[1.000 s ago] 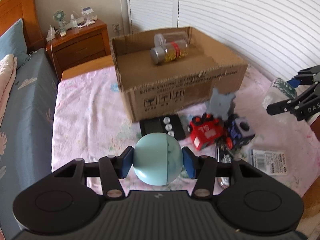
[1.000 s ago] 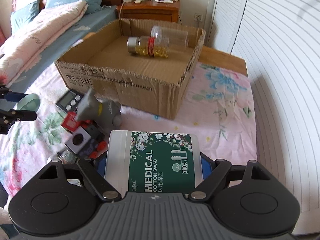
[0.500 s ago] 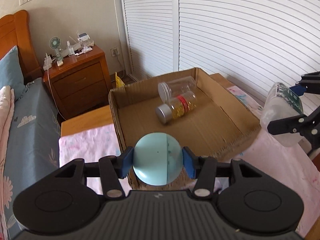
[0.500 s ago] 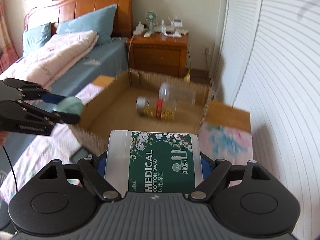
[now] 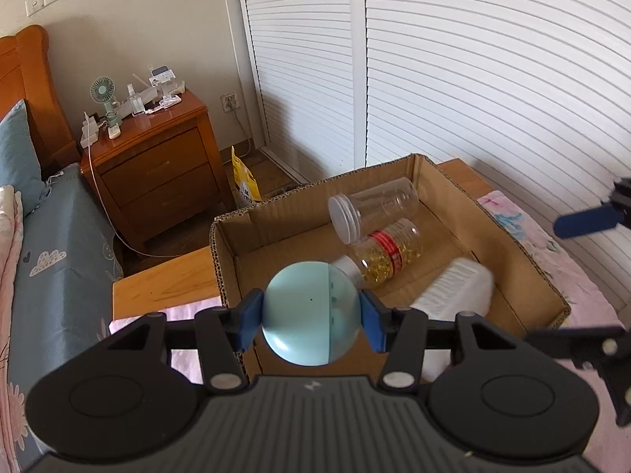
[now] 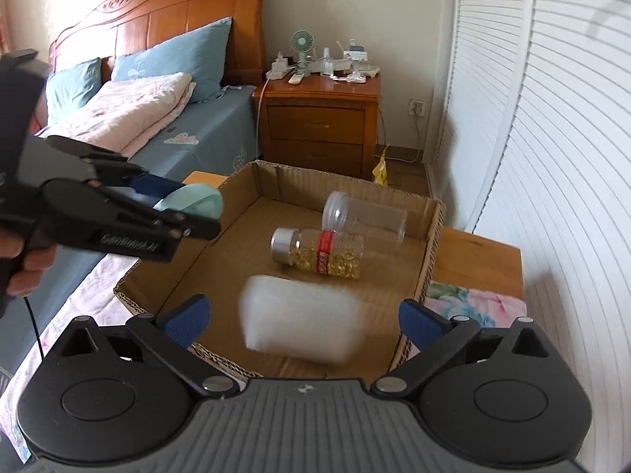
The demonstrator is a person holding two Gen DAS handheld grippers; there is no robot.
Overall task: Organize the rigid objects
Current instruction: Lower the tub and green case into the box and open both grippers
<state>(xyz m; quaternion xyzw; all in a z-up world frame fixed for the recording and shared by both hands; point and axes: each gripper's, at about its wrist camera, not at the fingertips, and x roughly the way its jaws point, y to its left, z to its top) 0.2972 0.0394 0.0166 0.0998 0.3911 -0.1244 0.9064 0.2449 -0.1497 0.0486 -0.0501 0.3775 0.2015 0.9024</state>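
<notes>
My left gripper [image 5: 311,317] pinches a pale blue ball [image 5: 311,313] between its blue pads, one pad pressed on each side. In the right wrist view, the same gripper [image 6: 189,213] reaches in from the left, with the ball [image 6: 195,203] poised above the left wall of the cardboard box [image 6: 428,260].

My right gripper [image 6: 301,321] has its jaws spread wide and nothing between them. Its blue pads stand well apart on either side of a white plastic container [image 6: 301,319], which is blurred and lies inside the box near the front edge. I cannot tell whether the container is resting on the box floor or just above it. From the left wrist view, that container [image 5: 453,295] sits toward the front right of the box [image 5: 224,252], and one blue finger [image 5: 585,222] of the right gripper shows at the right edge.

Farther into the box, a bottle of yellow capsules [image 6: 319,252] lies on its side, its silver cap pointing left and a red band around its middle. Just behind it, touching or nearly so, an empty clear jar [image 6: 363,216] also lies on its side near the back wall.

Beyond the box stands a wooden nightstand [image 6: 319,122] with a small green fan [image 6: 301,49] on top, beside the bed [image 6: 205,138].
</notes>
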